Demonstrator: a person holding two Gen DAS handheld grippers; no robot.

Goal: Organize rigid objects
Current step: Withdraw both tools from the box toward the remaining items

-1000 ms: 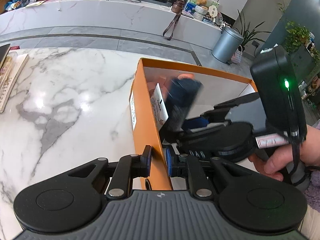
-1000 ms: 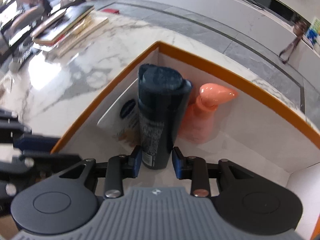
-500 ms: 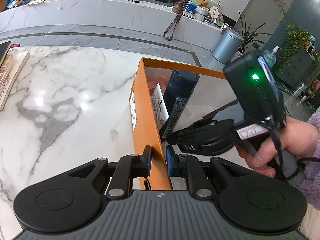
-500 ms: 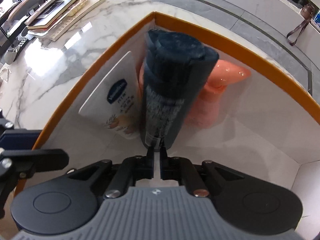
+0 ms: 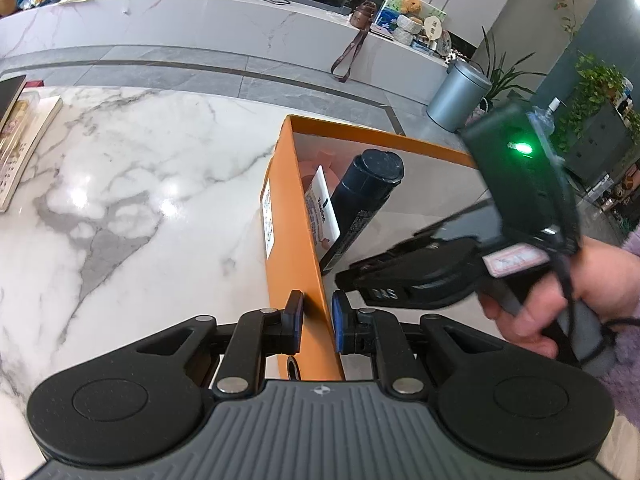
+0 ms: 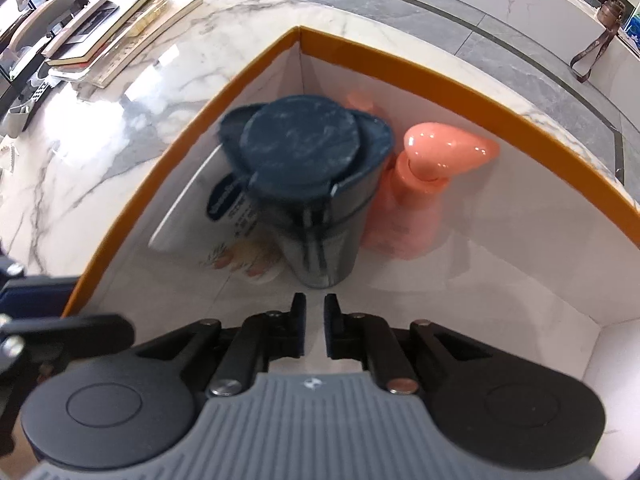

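Two grippers are in view, one on each side of an orange box [image 5: 294, 248] that sits on a white marble table [image 5: 120, 184].

Left gripper [image 5: 316, 322]: its jaws straddle the near side wall of the box, one blue pad outside and one inside. The gap between the pads is narrow and the wall fills it, so this claw is clenched on the box wall.

Right gripper [image 6: 314, 330]: it points steeply down into the box interior. Its jaws are drawn together with only a thin slit between them, and nothing lies in that slit. The claw is closed and empty. Its fingertips sit just short of the base of the dark blue bottle [image 6: 308, 184] and do not touch it. In the left wrist view the right gripper [image 5: 352, 280] appears over the box, carried by a hand [image 5: 560, 292] with a purple sleeve at the wrist.

Box contents, all in the far corner:
- the dark blue bottle stands roughly upright with its round cap up;
- a white tube [image 6: 208, 224] with a blue logo leans against the left inner wall, just beside the bottle;
- a coral pump bottle [image 6: 416, 184] stands on the bottle's other side, near the back wall.

Stacked books [image 6: 120, 28] lie on the table well apart from the box.
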